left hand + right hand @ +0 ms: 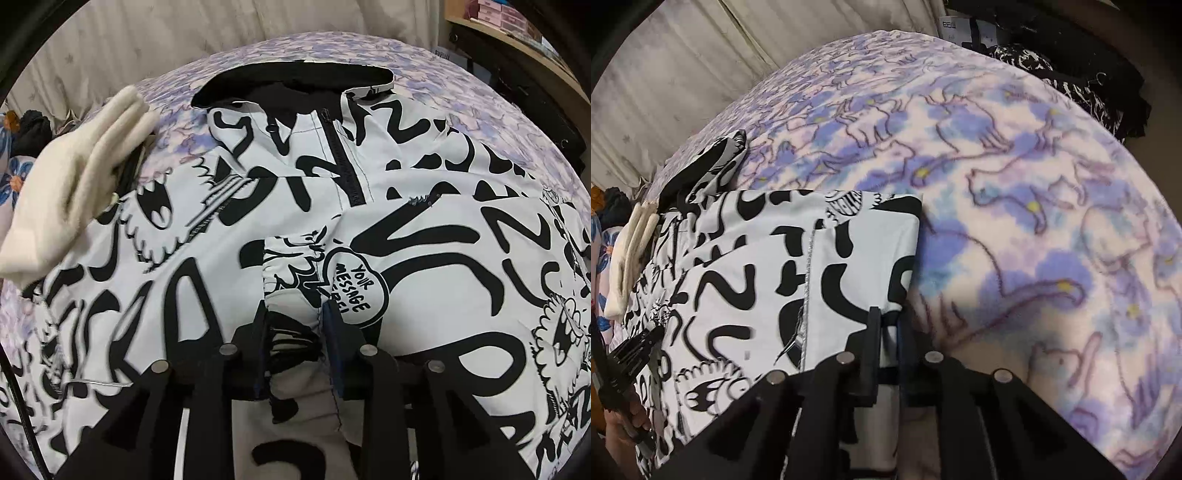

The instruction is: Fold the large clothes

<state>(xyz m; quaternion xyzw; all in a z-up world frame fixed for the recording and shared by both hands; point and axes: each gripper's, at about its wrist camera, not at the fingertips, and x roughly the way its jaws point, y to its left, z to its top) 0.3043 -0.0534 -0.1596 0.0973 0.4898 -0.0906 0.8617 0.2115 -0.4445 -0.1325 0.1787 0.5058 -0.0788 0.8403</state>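
Note:
A white jacket with black graffiti print [424, 229] lies spread on the bed, zip and black collar lining [295, 79] at the far end. My left gripper [295, 317] is shut on a bunched fold of the jacket's fabric near its middle, by a "your message here" patch [354, 291]. In the right wrist view the jacket [768, 273] lies partly folded with a straight right edge. My right gripper [888, 325] is shut on that edge at its near corner, the cloth pinched between narrow jaws. The left gripper [631, 354] shows at the far left there.
A purple and pink floral blanket [1034, 206] covers the bed. A folded cream garment [74, 192] lies at the jacket's left side. A pale curtain [184, 40] hangs behind. A wooden shelf with boxes [517, 22] stands at the right, dark patterned cloth [1071, 81] beside the bed.

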